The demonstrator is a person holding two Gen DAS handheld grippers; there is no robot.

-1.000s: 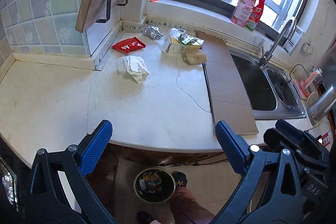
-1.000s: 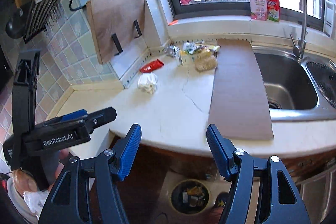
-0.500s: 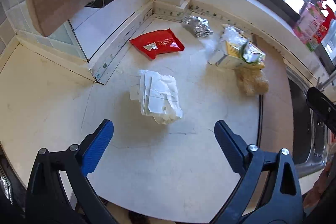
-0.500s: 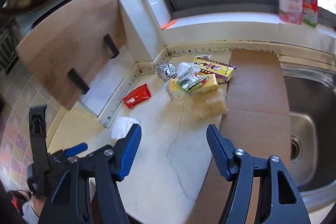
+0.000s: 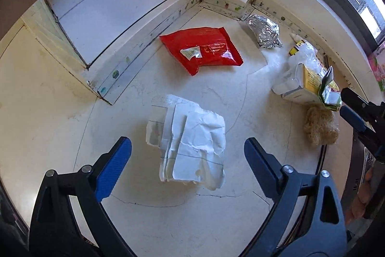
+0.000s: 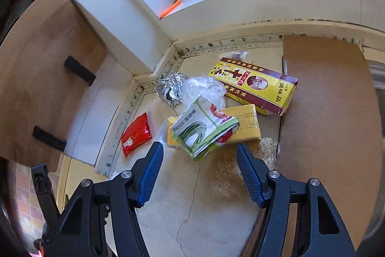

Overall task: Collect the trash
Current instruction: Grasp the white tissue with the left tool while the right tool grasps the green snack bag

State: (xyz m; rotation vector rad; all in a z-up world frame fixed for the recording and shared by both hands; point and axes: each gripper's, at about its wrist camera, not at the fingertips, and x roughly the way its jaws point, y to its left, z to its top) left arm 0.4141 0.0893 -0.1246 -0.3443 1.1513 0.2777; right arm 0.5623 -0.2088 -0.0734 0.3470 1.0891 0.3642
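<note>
1. Our left gripper is above the crumpled white paper on the counter; its jaws are closing, not pressing it
2. Our right gripper is closing over the green-white packet, still empty

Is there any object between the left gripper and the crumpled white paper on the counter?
Nothing visible blocks it. The left gripper, its jaws closing but still wide, hangs directly over the crumpled white paper. The red snack packet lies further back, toward the wall.
</note>
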